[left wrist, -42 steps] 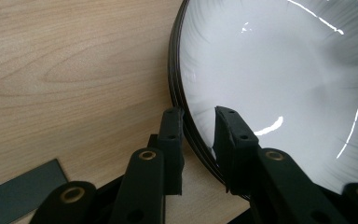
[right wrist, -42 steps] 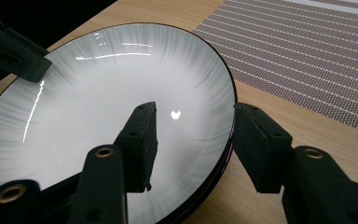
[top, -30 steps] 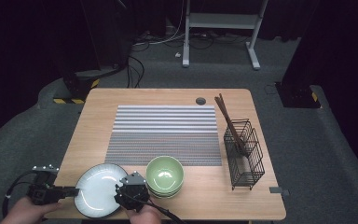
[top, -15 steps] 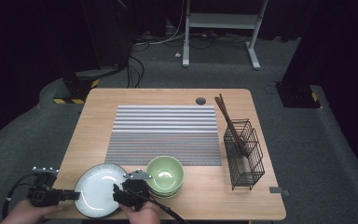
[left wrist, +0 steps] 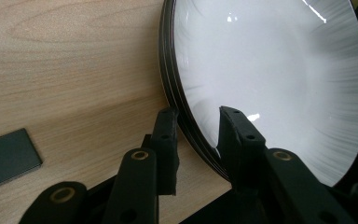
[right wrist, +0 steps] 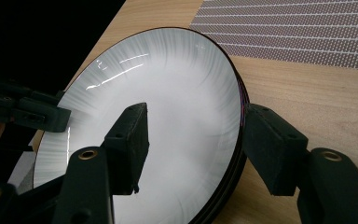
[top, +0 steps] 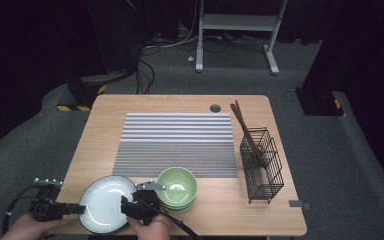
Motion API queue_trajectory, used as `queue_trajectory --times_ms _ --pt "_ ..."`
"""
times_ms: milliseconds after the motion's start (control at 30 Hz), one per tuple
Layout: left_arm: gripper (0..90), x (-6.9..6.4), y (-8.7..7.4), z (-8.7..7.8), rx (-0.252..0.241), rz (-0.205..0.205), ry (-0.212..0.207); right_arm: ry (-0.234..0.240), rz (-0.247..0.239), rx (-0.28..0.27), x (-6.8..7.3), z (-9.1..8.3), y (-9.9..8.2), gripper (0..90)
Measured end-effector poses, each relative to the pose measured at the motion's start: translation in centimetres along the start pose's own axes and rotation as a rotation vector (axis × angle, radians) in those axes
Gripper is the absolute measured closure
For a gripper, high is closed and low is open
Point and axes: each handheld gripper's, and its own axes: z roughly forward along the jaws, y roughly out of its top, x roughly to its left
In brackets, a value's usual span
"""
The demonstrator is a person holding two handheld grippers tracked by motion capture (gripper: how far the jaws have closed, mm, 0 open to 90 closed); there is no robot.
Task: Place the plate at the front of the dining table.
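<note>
Wooden table in a dark room with a grey floor; my listing runs outward from the jaws.

1. Left gripper: part open, astride the near-left rim of the plate. Inner pad over the white face, outer pad just beside the rim. I see a thin gap, so no grip.
2. Right gripper: jaws have just been opening and stand wide, with the plate's opposite rim between them. Nothing is held.
3. Plate: at the table's near-left corner, beside the bowls. Both gripper views show several dark rim lines, so it is a stack. I cannot count them, and the high view reads as one plate.
4. Bowls: green and stacked, number unclear.
5. Mat: one, striped, mid-table.
6. Basket: one, wire, at the right, holding chopsticks. They are too thin to count.
7. Hands: two, cut off by the high view's bottom edge.
8. Dark patch: flat on the wood, identity unclear.
</note>
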Motion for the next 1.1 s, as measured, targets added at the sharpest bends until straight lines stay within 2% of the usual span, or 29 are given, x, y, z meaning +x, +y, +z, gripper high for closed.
queue_trajectory --times_ms 133,233,267,300,333,400,467,500,567,600,667,767,833,867,933,1000,1100 --pt "67.8 0.1 0.1 0.0 0.006 -0.009 -0.008 0.022 0.029 0.011 -0.1 0.0 0.1 41.7" --pt "67.7 0.1 0.2 0.0 0.011 -0.029 -0.014 0.033 0.020 0.015 0.1 0.1 0.1 41.7" --pt "67.3 0.1 0.3 -0.1 0.017 -0.021 -0.017 0.035 0.016 0.015 0.3 0.2 0.1 42.7" --pt "68.1 0.0 0.3 -0.1 0.014 -0.019 -0.012 0.070 0.013 0.014 0.3 0.2 0.1 51.3" --pt "68.7 -0.1 0.3 0.0 0.014 -0.012 -0.006 0.109 0.007 0.034 0.7 0.3 0.1 47.9" --pt "69.5 -0.2 0.4 -0.2 0.015 0.000 -0.008 0.109 -0.036 0.036 1.7 0.5 0.0 48.0" --pt "72.9 -0.4 0.5 -0.4 -0.024 0.000 -0.008 0.108 -0.083 0.031 2.5 0.6 -0.2 48.0" --pt "75.9 -0.5 0.6 -0.5 -0.022 0.011 0.000 0.103 -0.092 0.032 2.6 0.6 -0.2 47.8" --pt "75.9 -0.3 0.7 -0.6 -0.016 0.030 -0.002 0.074 -0.108 0.025 2.5 0.6 -0.2 47.6" --pt "75.9 -0.4 0.7 -0.5 -0.020 0.016 -0.007 0.056 -0.116 0.013 2.2 0.5 -0.1 47.5" --pt "75.9 -0.3 0.7 -0.5 -0.019 0.012 -0.010 0.032 -0.120 0.002 1.8 0.3 -0.1 47.2" --pt "75.8 -0.3 0.7 -0.5 -0.013 0.023 -0.007 -0.003 -0.115 -0.025 1.2 0.0 0.1 46.1" --pt "75.7 -0.4 0.7 -0.4 -0.015 0.014 -0.006 -0.025 -0.120 -0.037 1.0 -0.1 0.1 45.6" --pt "75.6 -0.5 0.7 -0.3 -0.025 0.003 -0.007 -0.031 -0.126 -0.042 0.9 -0.2 0.1 45.5" --pt "75.4 -0.4 0.7 -0.4 -0.009 0.020 0.000 -0.044 -0.133 -0.048 0.8 -0.3 0.0 45.1" --pt "74.9 -0.6 0.6 -0.2 -0.030 -0.001 0.001 -0.055 -0.142 -0.056 0.7 -0.4 -0.1 44.9" --pt "74.2 -0.6 0.6 -0.3 -0.018 0.003 -0.001 -0.066 -0.137 -0.055 0.4 -0.4 -0.1 45.2"
